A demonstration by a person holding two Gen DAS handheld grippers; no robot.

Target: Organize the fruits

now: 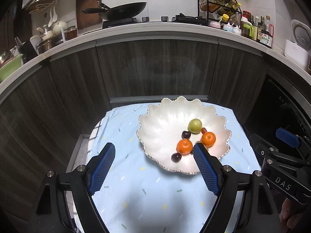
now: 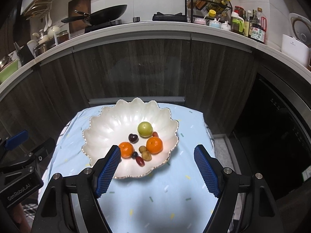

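On blue cloth, white bowl (image 2: 108, 124), fruits inside

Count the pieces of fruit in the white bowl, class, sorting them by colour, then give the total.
Orange tangerines: 2
Green round fruit: 1
Dark purple fruits: 2
Red oval fruits: 2
Tan small round fruits: 2
Total: 9, all in the scalloped white bowl.
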